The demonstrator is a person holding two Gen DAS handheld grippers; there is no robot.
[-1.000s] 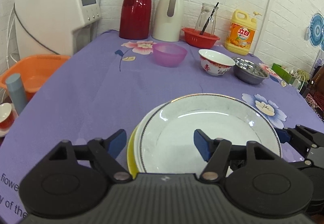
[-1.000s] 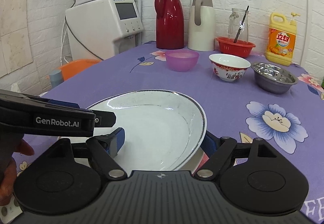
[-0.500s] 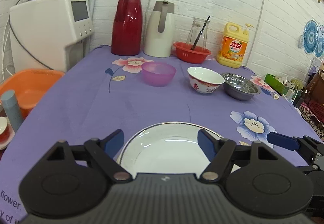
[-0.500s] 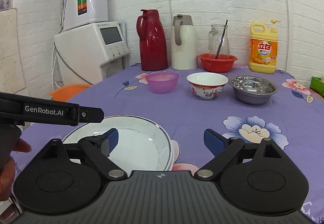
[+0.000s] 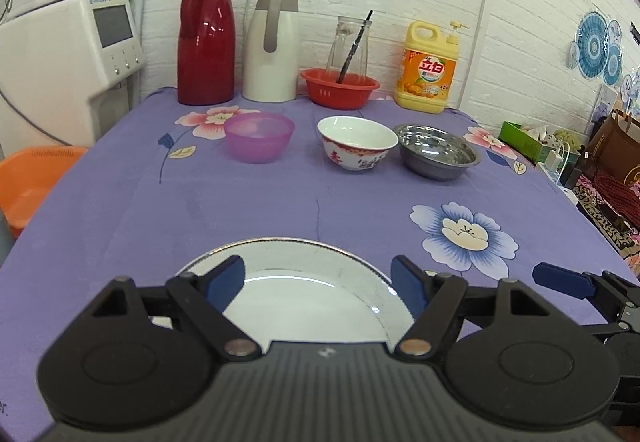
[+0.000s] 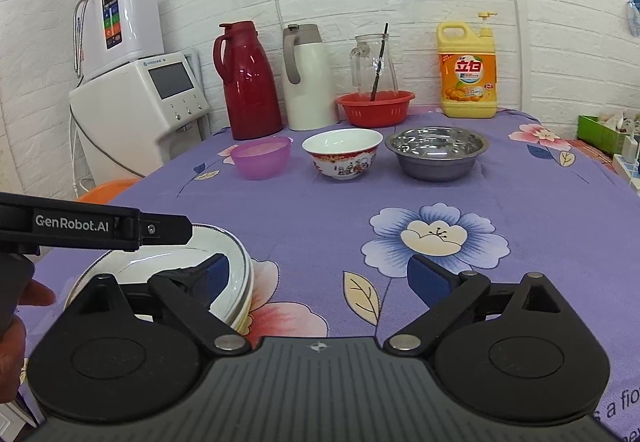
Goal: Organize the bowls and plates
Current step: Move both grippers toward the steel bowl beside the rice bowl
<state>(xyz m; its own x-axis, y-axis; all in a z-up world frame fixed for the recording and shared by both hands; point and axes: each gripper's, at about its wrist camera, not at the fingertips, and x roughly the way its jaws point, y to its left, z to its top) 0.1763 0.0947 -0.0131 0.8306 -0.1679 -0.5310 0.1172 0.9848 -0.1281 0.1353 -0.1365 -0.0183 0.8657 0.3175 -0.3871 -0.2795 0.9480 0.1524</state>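
Note:
A stack of plates (image 5: 296, 290), white with a silver rim on top, lies on the purple flowered tablecloth at the near edge. My left gripper (image 5: 316, 280) hovers over its near side, open, with nothing pressed between its pads. In the right wrist view the plate stack (image 6: 172, 262) sits at lower left. My right gripper (image 6: 322, 276) is open over bare cloth just right of it. Farther back, a purple bowl (image 5: 259, 136), a red-patterned porcelain bowl (image 5: 357, 142) and a steel bowl (image 5: 437, 156) stand in a row.
Along the back wall stand a red thermos (image 5: 206, 38), a white jug (image 5: 272, 46), a red basket (image 5: 340, 88) with a glass pitcher, and a yellow detergent bottle (image 5: 428, 70). A water dispenser (image 5: 68, 54) and an orange basin (image 5: 28, 182) are left of the table.
Both grippers have drawn back from the plates, which look smaller and lower now. The white plate, tilted between the right fingers earlier, now lies flat on the stack. The right gripper has shifted right.

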